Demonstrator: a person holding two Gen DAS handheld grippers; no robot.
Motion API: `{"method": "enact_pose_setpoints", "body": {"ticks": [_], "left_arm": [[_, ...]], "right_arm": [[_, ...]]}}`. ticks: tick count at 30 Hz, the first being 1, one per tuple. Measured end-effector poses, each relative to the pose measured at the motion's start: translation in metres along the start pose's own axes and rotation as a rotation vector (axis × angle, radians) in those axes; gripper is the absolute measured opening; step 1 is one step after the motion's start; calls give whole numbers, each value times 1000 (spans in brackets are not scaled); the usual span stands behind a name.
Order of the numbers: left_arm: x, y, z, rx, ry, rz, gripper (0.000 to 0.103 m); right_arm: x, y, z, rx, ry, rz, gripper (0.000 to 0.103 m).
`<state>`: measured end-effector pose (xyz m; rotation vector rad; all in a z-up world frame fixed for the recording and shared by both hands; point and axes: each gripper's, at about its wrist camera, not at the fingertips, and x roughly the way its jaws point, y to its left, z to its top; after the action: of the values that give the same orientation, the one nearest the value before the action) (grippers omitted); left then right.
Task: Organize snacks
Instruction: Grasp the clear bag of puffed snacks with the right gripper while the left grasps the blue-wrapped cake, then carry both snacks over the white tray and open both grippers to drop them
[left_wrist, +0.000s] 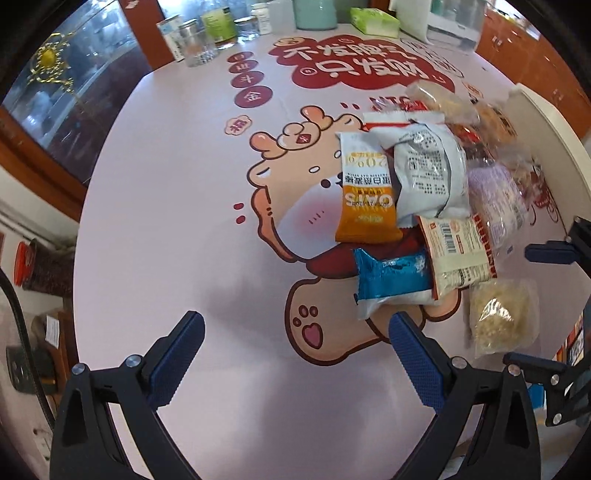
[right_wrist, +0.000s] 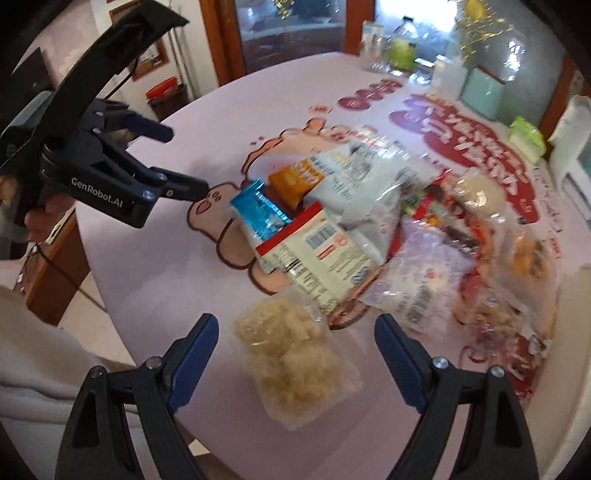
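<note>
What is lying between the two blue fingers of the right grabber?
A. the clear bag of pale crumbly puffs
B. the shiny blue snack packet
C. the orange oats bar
A: in the right wrist view the clear bag of pale crumbly puffs lies on the table between the fingers of the open right gripper.

My left gripper's black plastic body (right_wrist: 99, 173), at nine o'clock in the right wrist view, reads "GenRobot.AI". The orange-and-white foil snack bar packet (left_wrist: 365, 188), at two o'clock from my left jaws, reads "OATS" and "20%", upside down.
</note>
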<state>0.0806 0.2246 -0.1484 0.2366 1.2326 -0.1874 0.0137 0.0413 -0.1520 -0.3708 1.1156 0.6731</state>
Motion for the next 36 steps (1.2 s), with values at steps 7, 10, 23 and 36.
{"method": "enact_pose_setpoints", "body": {"ticks": [7, 10, 23, 36], "left_arm": [[0, -10, 3, 140, -48, -40, 99], [2, -23, 10, 263, -67, -84, 99], [34, -68, 22, 635, 13, -183, 70], [35, -80, 17, 624, 50, -237, 38]], "right_arm": [[26, 7, -5, -24, 96, 31, 64], [32, 6, -10, -5, 132, 23, 55], [17, -41, -35, 402, 80, 106, 45], [2, -57, -52, 527, 45, 98, 40]]}}
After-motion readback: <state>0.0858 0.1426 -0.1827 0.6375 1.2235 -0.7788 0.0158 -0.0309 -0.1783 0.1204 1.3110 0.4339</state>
